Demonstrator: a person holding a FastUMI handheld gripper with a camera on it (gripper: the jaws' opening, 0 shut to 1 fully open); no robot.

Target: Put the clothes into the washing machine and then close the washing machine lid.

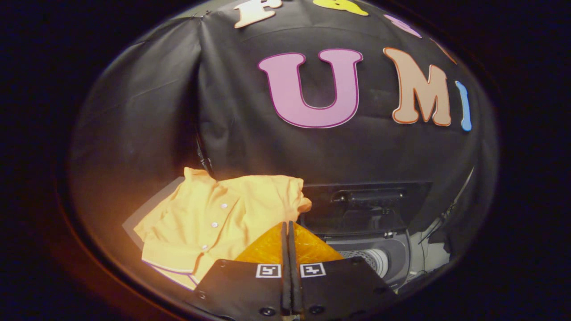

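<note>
Tongs (288, 225) fully closed, the two fingers pressed together with nothing between them, holding nothing. Shirt (214, 218), yellow with a buttoned placket, lies spread flat ahead and to the left of the fingers, beyond the tips, on a flat grey surface (130, 224). It looks untouched; tongs hang above it and apart. Washer (379, 249) sits ahead and to the right of the fingers, lid (370, 205) standing up and open, drum (370, 258) showing just right of the tips. Shirt's right sleeve reaches close to the washer's edge.

Step judged: the very start, approach to the shirt, pick not yet done. Nothing seen in the drum from here, though most of it is hidden.

Next move calls for opening the fingers, swinging left and down onto the shirt, pinching a bunch of cloth near its middle so it lifts clear, then carrying it right over the drum. Lid closes last.
</note>
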